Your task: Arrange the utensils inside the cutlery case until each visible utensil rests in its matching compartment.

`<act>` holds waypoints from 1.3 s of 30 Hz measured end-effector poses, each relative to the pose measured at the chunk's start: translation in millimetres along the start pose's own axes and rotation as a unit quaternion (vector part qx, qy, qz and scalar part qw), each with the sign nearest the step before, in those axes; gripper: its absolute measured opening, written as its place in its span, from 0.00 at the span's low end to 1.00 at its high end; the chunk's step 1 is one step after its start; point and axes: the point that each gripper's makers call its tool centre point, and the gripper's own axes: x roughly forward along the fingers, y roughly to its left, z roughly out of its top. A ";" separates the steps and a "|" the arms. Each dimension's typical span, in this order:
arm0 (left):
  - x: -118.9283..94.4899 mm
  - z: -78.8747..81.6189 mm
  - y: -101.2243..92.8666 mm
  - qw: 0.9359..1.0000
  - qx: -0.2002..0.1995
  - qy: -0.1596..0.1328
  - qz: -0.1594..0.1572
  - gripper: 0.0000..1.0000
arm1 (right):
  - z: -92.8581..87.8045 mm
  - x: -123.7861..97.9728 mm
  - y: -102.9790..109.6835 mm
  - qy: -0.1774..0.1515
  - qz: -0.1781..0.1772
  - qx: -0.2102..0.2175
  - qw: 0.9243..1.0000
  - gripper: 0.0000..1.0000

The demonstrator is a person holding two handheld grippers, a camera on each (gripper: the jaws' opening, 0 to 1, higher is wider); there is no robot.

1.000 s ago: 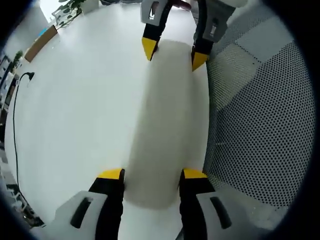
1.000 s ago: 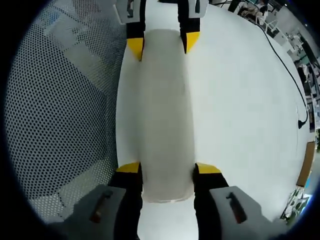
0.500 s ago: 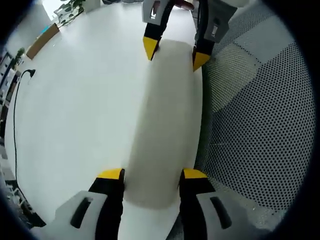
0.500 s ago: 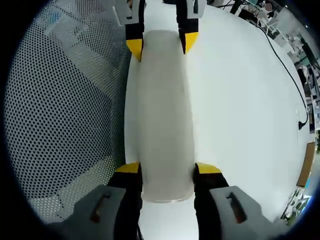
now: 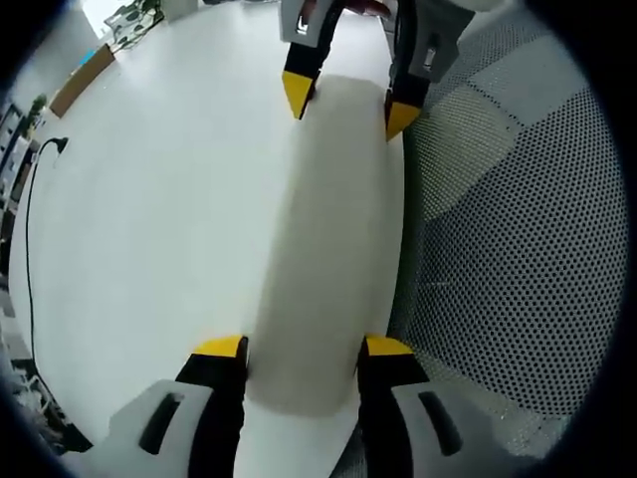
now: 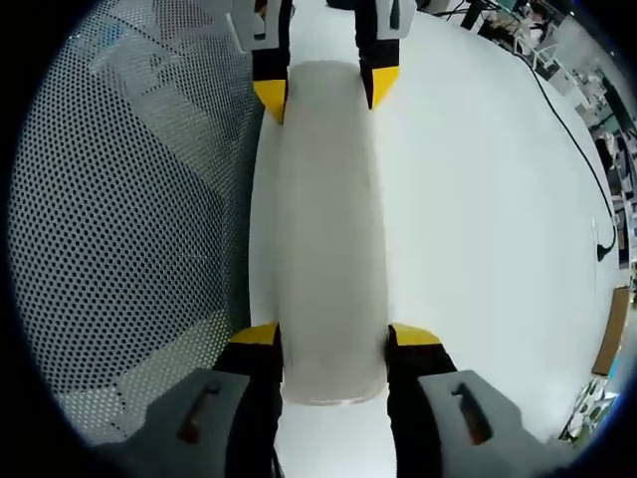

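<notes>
Left tongs and right tongs each clamp an end of the long white case, beside the mesh tray; its contents are hidden.

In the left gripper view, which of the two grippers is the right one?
The top gripper, at the white piece's far end; the left gripper rises from below.

White table with a mesh case and a pale lid-like piece

The smooth white table carries a perforated grey mesh cutlery case along one side; just beside it sits a long, off-white rounded piece. A thin black cable trails near the table's far edge.
</notes>
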 end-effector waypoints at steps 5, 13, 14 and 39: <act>-0.6 0.2 1.6 1.000 -0.024 -0.012 0.000 0.50 | -0.4 -0.7 2.2 -0.024 0.016 0.022 0.999 0.50; -31.9 -26.3 21.7 0.990 -0.140 -0.026 0.017 0.96 | 4.5 -56.4 -14.8 -0.121 0.015 0.098 0.988 0.79; -41.0 -21.1 24.9 0.986 -0.158 -0.055 0.012 0.98 | 5.0 -70.6 -18.7 -0.149 0.016 0.119 0.982 0.82; -237.3 -88.4 54.4 0.601 -0.536 -0.581 0.119 1.00 | -107.4 -156.0 -8.2 -0.451 -0.110 0.559 0.687 0.99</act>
